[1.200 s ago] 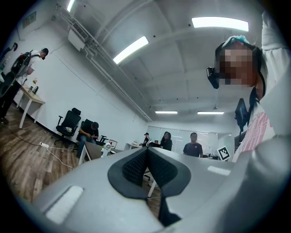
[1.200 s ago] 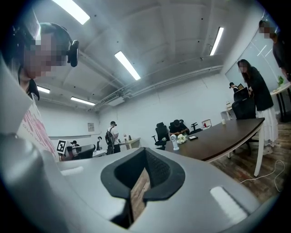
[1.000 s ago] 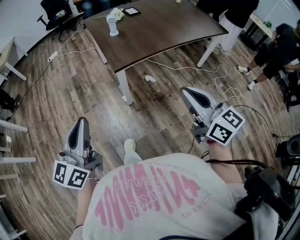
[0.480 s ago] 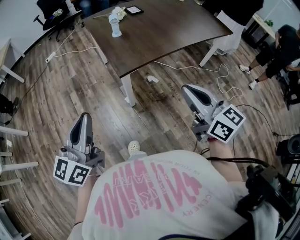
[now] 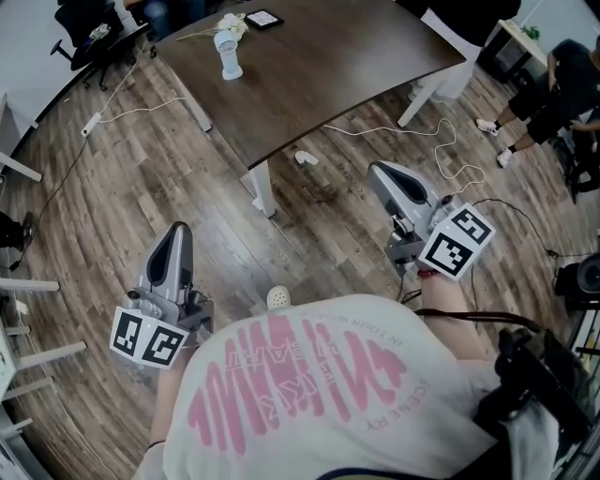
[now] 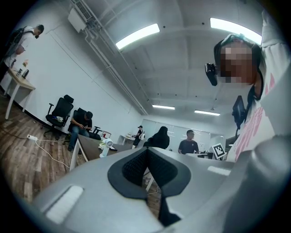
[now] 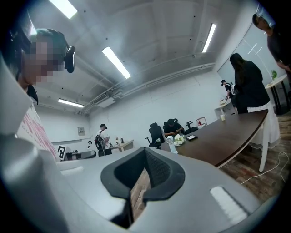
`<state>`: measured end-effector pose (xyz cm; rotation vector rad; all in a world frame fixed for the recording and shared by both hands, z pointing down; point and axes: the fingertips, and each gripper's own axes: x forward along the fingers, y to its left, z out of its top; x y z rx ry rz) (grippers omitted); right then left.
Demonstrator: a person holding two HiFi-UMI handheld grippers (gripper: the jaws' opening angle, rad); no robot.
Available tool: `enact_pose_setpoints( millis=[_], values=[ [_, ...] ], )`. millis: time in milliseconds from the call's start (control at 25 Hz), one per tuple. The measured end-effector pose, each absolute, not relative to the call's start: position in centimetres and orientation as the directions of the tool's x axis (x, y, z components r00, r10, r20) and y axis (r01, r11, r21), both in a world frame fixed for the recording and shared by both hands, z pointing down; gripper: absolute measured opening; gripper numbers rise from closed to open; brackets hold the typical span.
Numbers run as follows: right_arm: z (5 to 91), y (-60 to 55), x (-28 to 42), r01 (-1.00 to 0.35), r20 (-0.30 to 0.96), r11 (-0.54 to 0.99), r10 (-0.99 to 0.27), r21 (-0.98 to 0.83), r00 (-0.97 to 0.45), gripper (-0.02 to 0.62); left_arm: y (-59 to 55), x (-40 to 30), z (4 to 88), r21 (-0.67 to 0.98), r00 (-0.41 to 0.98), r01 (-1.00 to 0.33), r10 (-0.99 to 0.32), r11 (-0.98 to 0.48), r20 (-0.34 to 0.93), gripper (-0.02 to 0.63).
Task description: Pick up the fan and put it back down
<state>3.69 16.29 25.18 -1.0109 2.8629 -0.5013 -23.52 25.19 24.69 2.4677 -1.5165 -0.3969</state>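
Observation:
The small white fan (image 5: 226, 52) stands upright near the far left end of the dark wooden table (image 5: 328, 75). Both grippers hang over the wood floor, well short of the table. My left gripper (image 5: 177, 234) is at the lower left, shut and empty, and points toward the table. My right gripper (image 5: 382, 173) is at the right, jaws together with only a thin slit, nothing in them. The left gripper view shows the fan (image 6: 105, 148) far off beyond the closed left gripper (image 6: 148, 170). In the right gripper view the fan (image 7: 171, 144) sits on the table past the right gripper (image 7: 144, 175).
White cables (image 5: 441, 155) trail over the floor under and beside the table, near its white legs (image 5: 261, 187). Flowers and a tablet (image 5: 262, 19) lie behind the fan. Office chairs (image 5: 89, 33) stand at the far left. People (image 5: 553, 94) are at the right, and desks along the left edge.
I have stepped forward: the table and fan have drawn nearer in the head view. Both grippers travelled with me and stayed shut.

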Motion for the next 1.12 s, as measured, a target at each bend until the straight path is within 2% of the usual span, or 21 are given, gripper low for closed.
enact_pose_setpoints(
  millis=[560,1120],
  values=[
    [24.9,11.3,-1.5,-0.645,0.041,0.700,-0.667,-0.307,-0.744,0.006,18.3,-29.1,25.0,0.351,0.479,-0.796,-0.868,-0.492,-0.130,0.017],
    [24.6,10.2,-1.6,-0.686,0.058,0.666,-0.704,-0.294,-0.708,0.006,16.0,-29.0,24.9,0.335,0.531,-0.767,-0.835,-0.547,-0.146,0.017]
  ],
)
